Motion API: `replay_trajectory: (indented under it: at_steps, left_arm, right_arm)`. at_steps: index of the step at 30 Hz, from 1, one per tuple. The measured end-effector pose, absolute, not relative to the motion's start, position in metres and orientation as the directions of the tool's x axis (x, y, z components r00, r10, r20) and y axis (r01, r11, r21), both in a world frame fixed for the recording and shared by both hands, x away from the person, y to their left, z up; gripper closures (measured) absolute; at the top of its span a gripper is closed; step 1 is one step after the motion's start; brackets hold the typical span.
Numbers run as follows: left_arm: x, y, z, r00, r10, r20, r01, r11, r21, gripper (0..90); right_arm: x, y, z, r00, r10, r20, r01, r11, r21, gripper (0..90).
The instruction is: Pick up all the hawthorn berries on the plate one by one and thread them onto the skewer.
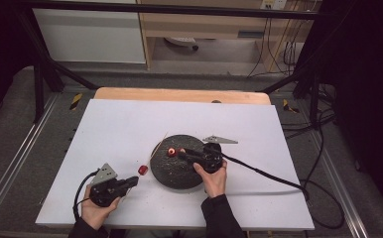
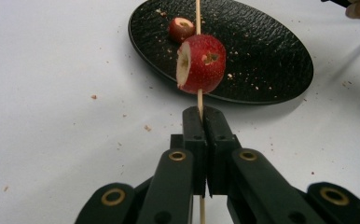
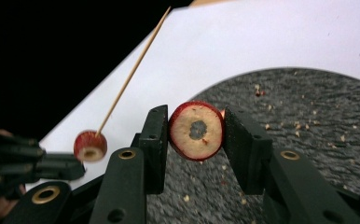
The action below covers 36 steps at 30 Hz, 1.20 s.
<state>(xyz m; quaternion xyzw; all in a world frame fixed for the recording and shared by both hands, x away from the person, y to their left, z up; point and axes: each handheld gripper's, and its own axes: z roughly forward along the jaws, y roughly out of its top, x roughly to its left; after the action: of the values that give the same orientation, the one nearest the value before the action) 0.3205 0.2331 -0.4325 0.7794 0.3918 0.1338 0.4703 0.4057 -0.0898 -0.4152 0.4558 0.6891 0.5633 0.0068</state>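
White tabletop (image 1: 130, 129), grey floor (image 1: 11, 129), black plate (image 1: 172, 173), crumbs (image 2: 255, 86)

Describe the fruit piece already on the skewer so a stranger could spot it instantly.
Start at the round black plate on the white table. Just off its left edge, a thin wooden skewer rises from the left claw. The red fruit piece threaded on it is yours; the others aren't pierced.
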Motion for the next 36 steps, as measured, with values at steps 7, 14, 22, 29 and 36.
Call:
replay_trajectory:
  at_steps: [7,14,22,29,36]
  left_arm:
    - [0.32,0.23,-0.432,0.646,0.743,-0.174,0.481,-0.22,0.849,88.3]
    - [0.318,0.223,-0.43,0.65,0.74,-0.171,0.464,-0.209,0.861,88.3]
    - [0.316,0.215,-0.43,0.656,0.735,-0.174,0.457,-0.202,0.866,88.3]
    - [0.316,0.211,-0.431,0.657,0.732,-0.181,0.456,-0.194,0.869,88.3]
    - [0.315,0.207,-0.432,0.661,0.729,-0.181,0.452,-0.194,0.87,88.3]
  right_arm:
    - [0.403,-0.087,-0.418,-0.559,0.617,0.554,0.582,-0.184,0.792,61.8]
    - [0.402,-0.086,-0.417,-0.544,0.609,0.577,0.531,-0.283,0.799,61.8]
    - [0.403,-0.087,-0.413,-0.541,0.59,0.599,0.489,-0.359,0.795,61.9]
    - [0.406,-0.09,-0.406,-0.545,0.566,0.618,0.467,-0.408,0.785,61.9]
    - [0.409,-0.092,-0.401,-0.539,0.561,0.628,0.435,-0.453,0.778,61.9]
